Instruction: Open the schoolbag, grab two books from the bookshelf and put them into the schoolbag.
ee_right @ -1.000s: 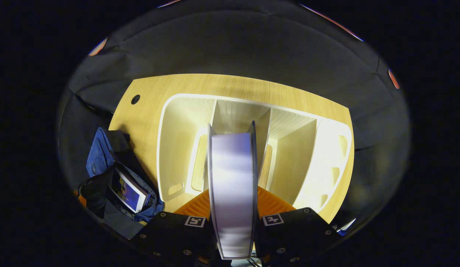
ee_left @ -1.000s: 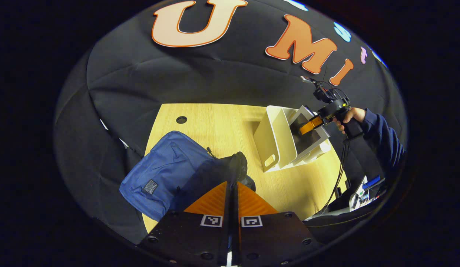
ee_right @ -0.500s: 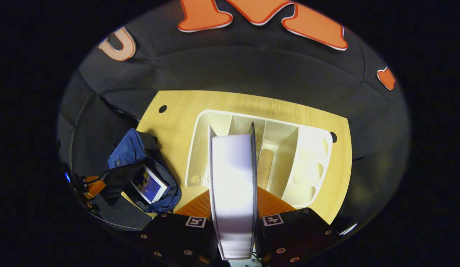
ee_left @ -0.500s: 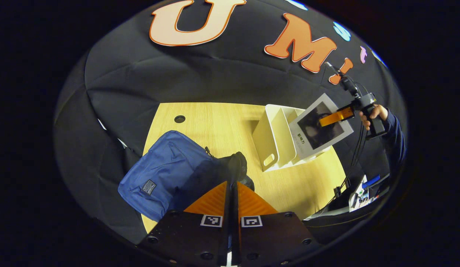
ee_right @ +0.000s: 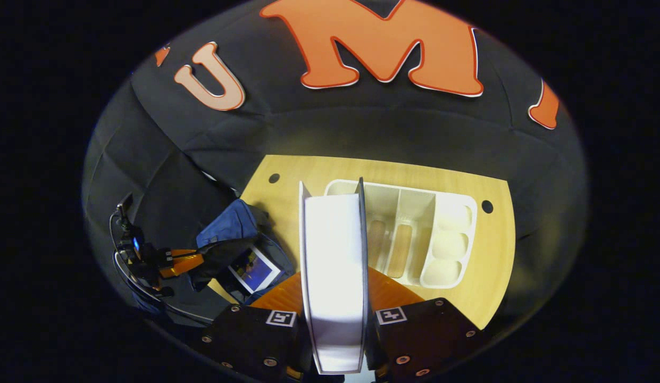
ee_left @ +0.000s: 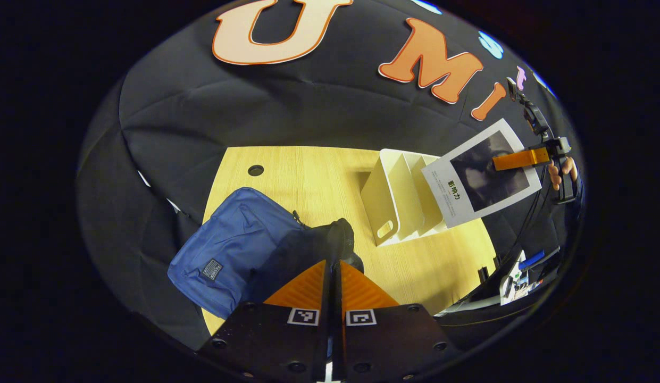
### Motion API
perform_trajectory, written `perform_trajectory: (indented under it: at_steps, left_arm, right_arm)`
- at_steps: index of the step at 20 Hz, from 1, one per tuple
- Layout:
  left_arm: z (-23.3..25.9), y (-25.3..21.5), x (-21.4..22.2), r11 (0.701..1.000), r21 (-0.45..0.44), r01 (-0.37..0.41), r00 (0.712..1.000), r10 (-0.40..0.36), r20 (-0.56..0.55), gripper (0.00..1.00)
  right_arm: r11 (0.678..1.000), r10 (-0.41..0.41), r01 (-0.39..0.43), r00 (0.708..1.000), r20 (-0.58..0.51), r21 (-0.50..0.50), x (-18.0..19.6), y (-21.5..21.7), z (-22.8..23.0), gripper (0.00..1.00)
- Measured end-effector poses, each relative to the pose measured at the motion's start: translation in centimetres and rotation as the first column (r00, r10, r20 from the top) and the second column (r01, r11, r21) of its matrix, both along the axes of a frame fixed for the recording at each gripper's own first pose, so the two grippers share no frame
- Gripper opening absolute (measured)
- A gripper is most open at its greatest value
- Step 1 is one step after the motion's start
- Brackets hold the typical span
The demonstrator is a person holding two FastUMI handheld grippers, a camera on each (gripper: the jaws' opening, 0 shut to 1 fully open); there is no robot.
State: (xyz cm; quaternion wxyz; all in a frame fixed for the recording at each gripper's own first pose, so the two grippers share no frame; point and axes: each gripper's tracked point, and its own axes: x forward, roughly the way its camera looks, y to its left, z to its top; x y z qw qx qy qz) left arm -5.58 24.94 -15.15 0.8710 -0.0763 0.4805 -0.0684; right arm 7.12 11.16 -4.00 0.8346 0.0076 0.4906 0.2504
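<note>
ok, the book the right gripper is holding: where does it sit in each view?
Left gripper view: book at upper right, lifted clear above the bookshelf, cover facing the camera.
Right gripper view: book at bottom centre, edge-on between the right gripper's fingers.
Shared landmark: the white bookshelf on the table.

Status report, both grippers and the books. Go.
Right gripper shut on second book, high above bookshelf. Left gripper holds schoolbag flap open. First book inside. Path clear.

The book [ee_left: 481, 178] held well ahead and right of the fingers carries dark characters, too small to read. The schoolbag's [ee_left: 231, 250] patch [ee_left: 211, 269] is illegible.
</note>
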Motion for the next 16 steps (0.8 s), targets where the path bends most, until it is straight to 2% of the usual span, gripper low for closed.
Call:
perform_trajectory:
  at_steps: [5, 7, 8, 9, 11, 16]
  left_arm:
    - [0.4, 0.6, 0.3, 0.999, 0.032, -0.006, 1.000, 0.006, 0.001, 0.04]
    - [0.5, 0.6, 0.4, 0.999, 0.041, -0.006, 1.000, 0.007, -0.002, 0.04]
    - [0.6, 0.6, 0.6, 0.999, 0.050, -0.006, 1.000, 0.006, -0.004, 0.08]
    - [0.7, 0.7, 0.7, 0.998, 0.062, -0.005, 1.000, 0.005, 0.000, 0.04]
    - [1.0, 0.8, 1.1, 0.997, 0.075, -0.007, 1.000, 0.007, 0.002, 0.04]
    - [1.3, 0.7, 1.4, 0.997, 0.073, -0.021, 1.000, 0.022, -0.010, 0.04]
  right_arm:
    - [0.992, 0.027, -0.023, 0.999, -0.031, 0.121, -3.2, 4.0, -0.6, 0.40]
    - [0.983, 0.058, -0.040, 0.994, -0.094, 0.181, -5.4, 6.3, -2.4, 0.40]
    - [0.977, 0.069, -0.041, 0.989, -0.130, 0.208, -6.6, 7.4, -3.3, 0.40]
    - [0.972, 0.085, -0.046, 0.983, -0.161, 0.228, -7.5, 8.4, -4.2, 0.40]
    - [0.964, 0.088, -0.033, 0.976, -0.201, 0.263, -8.6, 10.1, -5.9, 0.40]
    - [0.922, 0.046, 0.065, 0.961, -0.274, 0.381, -10.5, 13.7, -7.8, 0.39]
